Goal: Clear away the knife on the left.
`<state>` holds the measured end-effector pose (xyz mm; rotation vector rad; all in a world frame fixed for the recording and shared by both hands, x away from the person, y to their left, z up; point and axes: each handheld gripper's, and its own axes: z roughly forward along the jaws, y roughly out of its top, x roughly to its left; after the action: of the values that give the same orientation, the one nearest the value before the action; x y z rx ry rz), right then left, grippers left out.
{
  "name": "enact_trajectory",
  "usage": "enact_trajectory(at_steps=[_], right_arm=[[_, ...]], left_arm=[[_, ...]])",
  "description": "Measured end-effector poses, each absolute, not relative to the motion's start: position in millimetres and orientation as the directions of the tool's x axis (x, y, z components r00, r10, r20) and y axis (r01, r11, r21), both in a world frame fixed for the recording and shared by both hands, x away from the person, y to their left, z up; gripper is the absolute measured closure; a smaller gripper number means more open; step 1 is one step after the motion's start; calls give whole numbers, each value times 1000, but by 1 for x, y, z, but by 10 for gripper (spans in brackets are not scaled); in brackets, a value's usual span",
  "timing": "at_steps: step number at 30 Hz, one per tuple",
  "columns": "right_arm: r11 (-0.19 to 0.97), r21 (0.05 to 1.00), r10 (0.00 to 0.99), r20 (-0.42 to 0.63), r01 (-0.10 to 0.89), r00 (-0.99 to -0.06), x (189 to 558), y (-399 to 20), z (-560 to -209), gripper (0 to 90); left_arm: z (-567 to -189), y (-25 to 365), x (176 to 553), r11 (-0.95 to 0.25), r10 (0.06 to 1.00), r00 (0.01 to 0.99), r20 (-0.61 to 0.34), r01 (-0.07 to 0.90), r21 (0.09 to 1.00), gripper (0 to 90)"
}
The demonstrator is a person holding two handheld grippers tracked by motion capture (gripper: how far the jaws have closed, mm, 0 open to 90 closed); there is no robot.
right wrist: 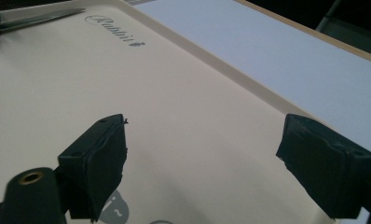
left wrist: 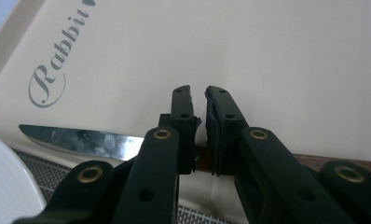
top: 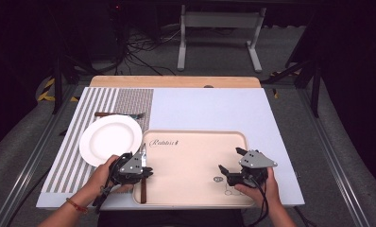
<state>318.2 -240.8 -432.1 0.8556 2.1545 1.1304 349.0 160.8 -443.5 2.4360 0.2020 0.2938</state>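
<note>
A knife [top: 142,156] with a brown handle lies along the left side of the beige tray [top: 195,134], blade pointing away from me. My left gripper [top: 148,171] sits right over it where blade meets handle. In the left gripper view its jaws [left wrist: 198,100] stand a narrow gap apart, with the knife [left wrist: 90,140] crossing beneath them and the pads not pressing on it. My right gripper [top: 229,159] hovers low over the tray's right half, jaws wide apart [right wrist: 207,154] with nothing between them.
A white plate [top: 110,139] rests on a striped placemat [top: 89,104] left of the tray. Another utensil [top: 117,114] lies behind the plate. The tray [left wrist: 291,70] carries script lettering near its far left corner. The white board's front edge is close to my hands.
</note>
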Motion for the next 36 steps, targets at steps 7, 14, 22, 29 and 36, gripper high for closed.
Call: enact_trajectory(at_steps=[7, 14, 22, 29, 36], right_arm=[[447, 852, 742, -183, 272, -645, 318, -240, -432, 156], [449, 855, 741, -194, 260, -643, 317, -241, -430, 156], [450, 855, 742, -198, 258, -640, 317, -242, -430, 156], [452, 856, 740, -201, 253, -642, 317, -242, -429, 156], [449, 857, 740, -198, 252, -643, 317, -242, -429, 157]], left_arm=[[-439, 163, 346, -749, 226, 956, 189, 46, 661, 799], [-433, 165, 343, -730, 237, 946, 220, 23, 683, 776], [-429, 168, 343, -718, 255, 931, 261, 2, 696, 744], [-422, 173, 341, -689, 273, 920, 280, -16, 725, 673], [-415, 183, 342, -663, 318, 898, 303, -18, 748, 559]])
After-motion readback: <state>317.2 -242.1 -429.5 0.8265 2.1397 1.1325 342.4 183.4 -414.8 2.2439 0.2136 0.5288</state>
